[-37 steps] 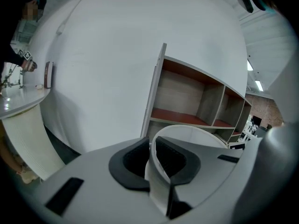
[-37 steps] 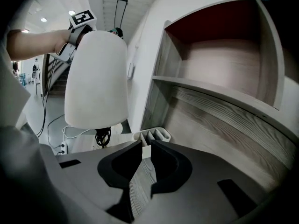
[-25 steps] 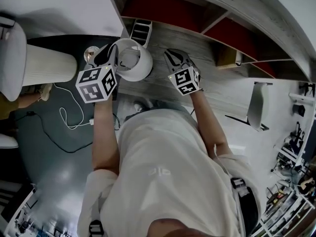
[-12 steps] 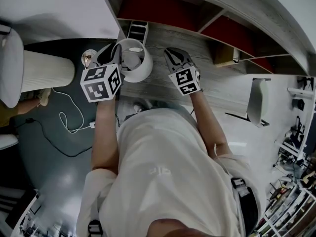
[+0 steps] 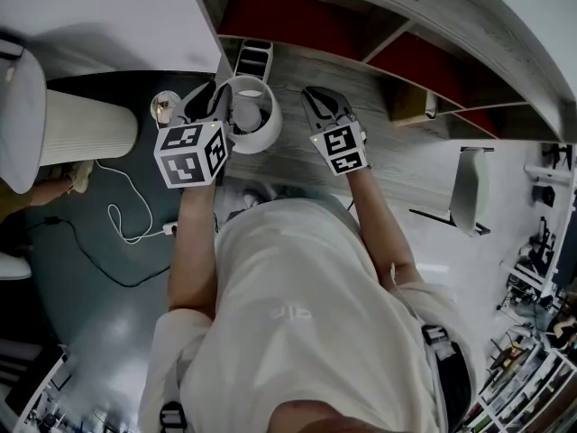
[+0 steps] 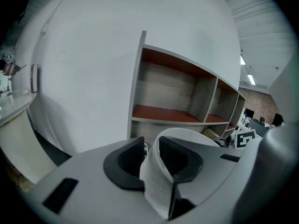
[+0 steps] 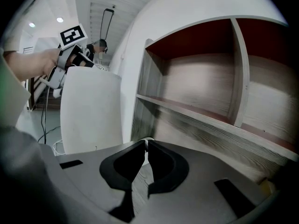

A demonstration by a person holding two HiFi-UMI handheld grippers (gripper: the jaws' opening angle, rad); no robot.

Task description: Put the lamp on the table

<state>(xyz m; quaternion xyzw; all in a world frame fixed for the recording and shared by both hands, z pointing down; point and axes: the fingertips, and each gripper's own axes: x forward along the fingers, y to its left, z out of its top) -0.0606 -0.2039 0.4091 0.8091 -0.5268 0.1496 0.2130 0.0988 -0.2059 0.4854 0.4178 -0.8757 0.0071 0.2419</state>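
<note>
The lamp (image 5: 261, 129) looks to be standing on the surface (image 5: 297, 156) already, just in front of the shelf's (image 5: 361, 34) left end and close to the surface's left edge. Its foot is hidden under the shade, so I cannot see how squarely it sits.

All I can see of it is the white drum shade (image 6: 156, 181). I judge the shade thin and light, with a wall that gives under a pinch and could crease or dent. The weight is probably low down in the stem and base, so a hold on the rim alone would let the lamp swing and tilt. The safer grip is the stem or base if I can reach it. Otherwise I would bite gently on the rim, with the second tool steadying the shade's far wall.

My left tool (image 6: 152, 146) is at the side of the shade away from the shelf. The shade's wall passes between its jaws, which have just been opening. They now stand spread and no longer clamp the wall, with a gap showing at the outer pad.

My right tool (image 7: 145, 146) hangs over bare surface in front of the shelf's middle, apart from the lamp. Its jaws have just been closing and are now all but pressed together with nothing between them.
</note>
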